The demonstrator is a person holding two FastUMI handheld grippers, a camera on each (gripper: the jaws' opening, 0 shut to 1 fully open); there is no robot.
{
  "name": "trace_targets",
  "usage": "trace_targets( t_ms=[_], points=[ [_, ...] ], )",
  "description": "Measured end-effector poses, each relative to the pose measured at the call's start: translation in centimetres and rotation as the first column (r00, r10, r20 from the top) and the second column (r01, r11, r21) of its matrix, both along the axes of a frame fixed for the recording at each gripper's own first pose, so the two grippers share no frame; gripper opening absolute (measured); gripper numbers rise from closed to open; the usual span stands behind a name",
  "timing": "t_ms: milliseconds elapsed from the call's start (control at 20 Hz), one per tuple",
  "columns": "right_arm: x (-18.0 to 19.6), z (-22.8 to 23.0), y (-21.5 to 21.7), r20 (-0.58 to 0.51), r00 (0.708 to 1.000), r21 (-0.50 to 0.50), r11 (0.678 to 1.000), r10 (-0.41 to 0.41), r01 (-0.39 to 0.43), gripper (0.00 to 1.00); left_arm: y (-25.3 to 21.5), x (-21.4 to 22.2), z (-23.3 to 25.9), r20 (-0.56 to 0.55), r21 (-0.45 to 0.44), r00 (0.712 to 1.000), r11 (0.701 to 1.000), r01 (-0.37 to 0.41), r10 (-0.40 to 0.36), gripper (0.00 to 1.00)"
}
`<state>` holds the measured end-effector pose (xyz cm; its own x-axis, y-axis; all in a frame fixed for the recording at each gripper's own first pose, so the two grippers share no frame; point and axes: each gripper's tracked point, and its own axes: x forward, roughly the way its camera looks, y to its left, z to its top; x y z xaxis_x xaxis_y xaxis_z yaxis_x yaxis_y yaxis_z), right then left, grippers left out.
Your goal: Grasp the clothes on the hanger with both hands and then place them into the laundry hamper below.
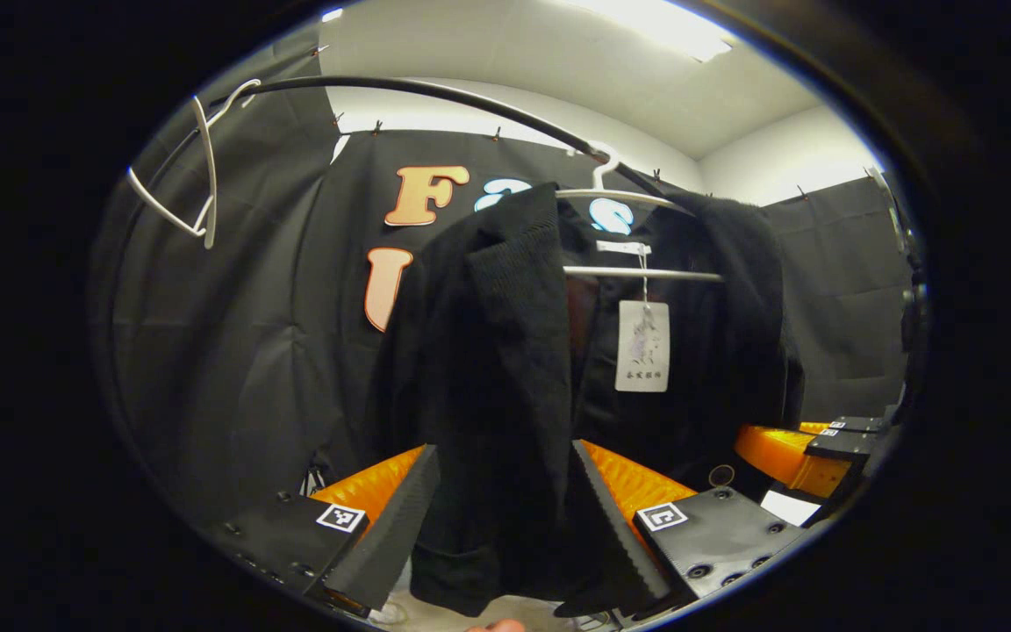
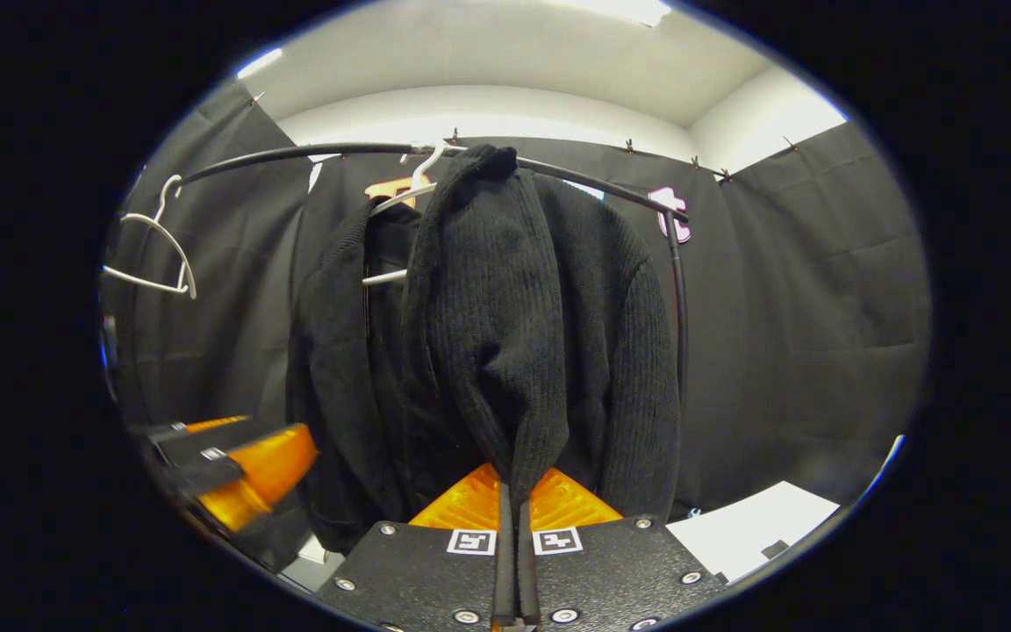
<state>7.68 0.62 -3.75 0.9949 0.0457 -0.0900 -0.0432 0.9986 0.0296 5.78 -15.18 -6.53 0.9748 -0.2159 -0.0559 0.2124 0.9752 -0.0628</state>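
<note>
Left gripper [image 1: 505,518] gapes around the black cardigan [image 1: 488,351]; right gripper [image 2: 515,562] seemingly pinches its fold, hem hidden.

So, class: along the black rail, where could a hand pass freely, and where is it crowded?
Free: the rail stretch between the empty white hanger and the black cardigan. Crowded: around the cardigan, where the right gripper pinches a fold and the left gripper straddles the front panel.

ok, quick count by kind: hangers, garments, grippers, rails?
Hangers: 2 (empty hanger, hanger under the garment)
Garments: 1 (black knit garment)
Grippers: 2 (left gripper, right gripper)
Rails: 1 (rail)
Total: 6
</note>
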Motion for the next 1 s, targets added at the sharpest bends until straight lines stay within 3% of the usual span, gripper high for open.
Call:
trace_targets(
  t_ms=[200,300,400,550,650,800,950,1000],
  points=[
    [0.2,0.2,-0.4,0.007,1.0,-0.012,1.0,0.003,-0.003,0.01,-2.1,3.9,-0.5,0.074,0.093,0.997,0.995,-0.025,0.018,0.93],
    [0.3,0.4,-0.3,0.008,1.0,-0.006,1.0,-0.011,0.011,0.02,-2.0,5.8,-1.2,0.093,0.119,0.995,0.992,-0.045,0.034,0.97],
    [0.4,0.7,-0.5,0.016,0.999,0.015,0.999,-0.033,0.033,0.02,-0.6,7.5,-2.1,0.087,0.126,0.993,0.987,-0.096,0.085,0.93],
    [0.6,0.9,-0.8,0.02,0.998,0.005,0.998,-0.063,0.063,0.02,1.6,9.4,-3.0,0.074,0.126,0.989,0.982,-0.139,0.13,1.0],
    [0.7,0.7,-1.0,0.011,0.998,-0.006,0.998,-0.063,0.063,0.02,3.5,10.2,-3.1,0.08,0.162,0.982,0.97,-0.18,0.169,0.96],
    [0.5,0.9,-1.4,0.016,0.998,-0.019,0.998,-0.063,0.063,0.02,6.0,11.3,-2.8,0.083,0.241,0.977,0.947,-0.213,0.198,0.62],
    [0.6,1.4,-1.8,0.036,0.998,-0.028,0.998,-0.059,0.06,0.0,6.2,10.9,-2.6,0.038,0.207,0.985,0.963,-0.173,0.168,0.28],
    [0.7,2.2,-1.5,0.06,0.997,-0.02,0.999,-0.039,0.04,0.1,6.1,10.6,-2.4,0.018,0.185,0.989,0.971,-0.149,0.148,0.17]
  ],
)
